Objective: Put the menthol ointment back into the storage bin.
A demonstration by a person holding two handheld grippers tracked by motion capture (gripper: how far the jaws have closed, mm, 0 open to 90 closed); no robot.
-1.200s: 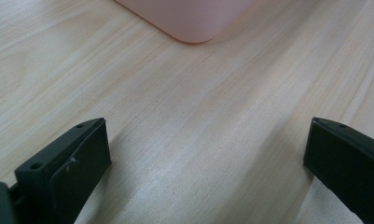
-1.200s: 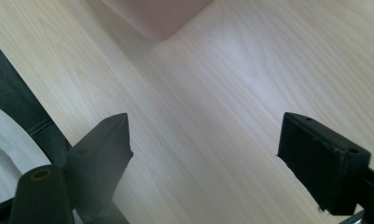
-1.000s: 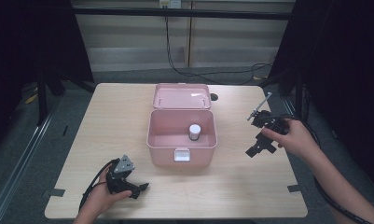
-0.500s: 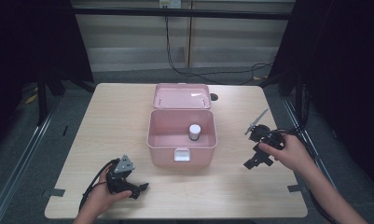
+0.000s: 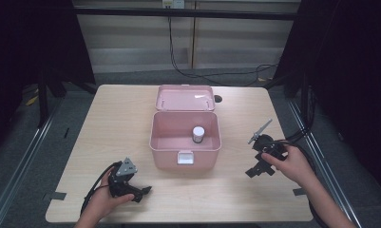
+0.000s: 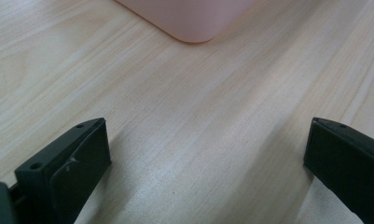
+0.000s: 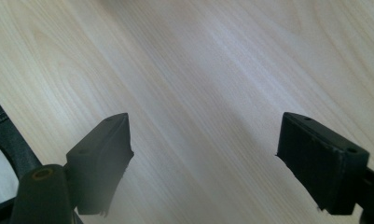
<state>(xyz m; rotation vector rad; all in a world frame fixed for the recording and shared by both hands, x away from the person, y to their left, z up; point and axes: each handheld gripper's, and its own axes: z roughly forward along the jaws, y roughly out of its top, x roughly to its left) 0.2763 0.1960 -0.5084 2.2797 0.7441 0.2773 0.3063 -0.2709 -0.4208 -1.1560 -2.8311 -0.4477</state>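
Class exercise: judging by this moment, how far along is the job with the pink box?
Done: the small white-capped jar stands inside the open pink box. In hand: nothing; the left gripper and right gripper are both open and empty, low over the table. Left, probably: closing the lid.

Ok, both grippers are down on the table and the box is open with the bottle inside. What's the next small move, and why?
Probably lift the right gripper toward the box to reach the bottle. Its jaws are open and empty over bare table, and the bottle stands in the box's right half, nearer that side. The lid is folded back, so nothing blocks the way. The left gripper is also open but farther off.
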